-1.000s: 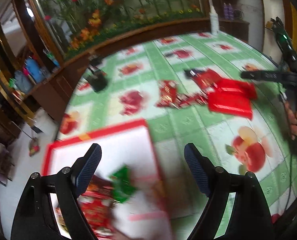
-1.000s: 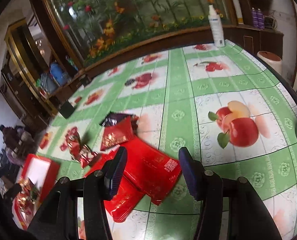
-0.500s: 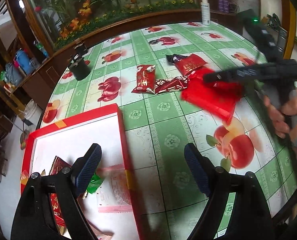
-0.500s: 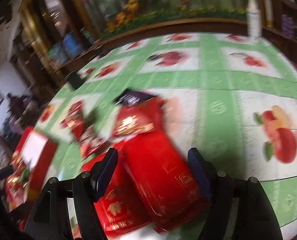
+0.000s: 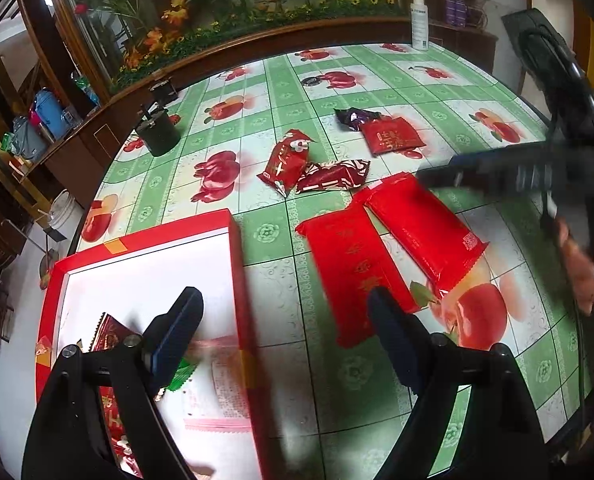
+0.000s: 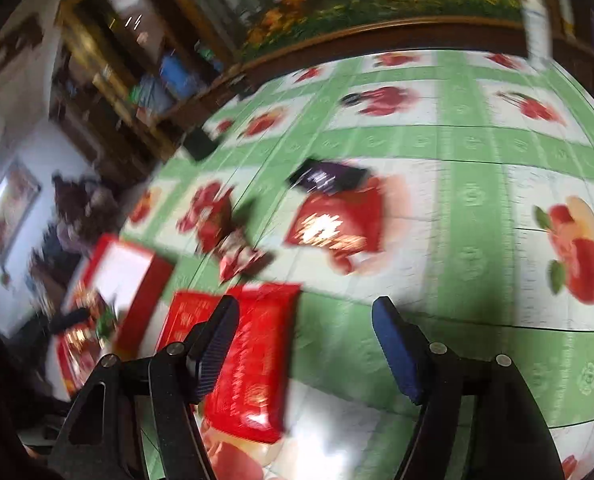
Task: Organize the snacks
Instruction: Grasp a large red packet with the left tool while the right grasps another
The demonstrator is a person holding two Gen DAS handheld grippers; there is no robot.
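My left gripper (image 5: pixel 285 318) hangs with fingers spread and empty; the red cardboard box with white lining (image 5: pixel 233 240) lies under my left finger, snacks inside. My right gripper (image 6: pixel 305 320) is closing on nothing. Two long glossy red snack packets (image 5: pixel 353 272) lie beside its left finger.
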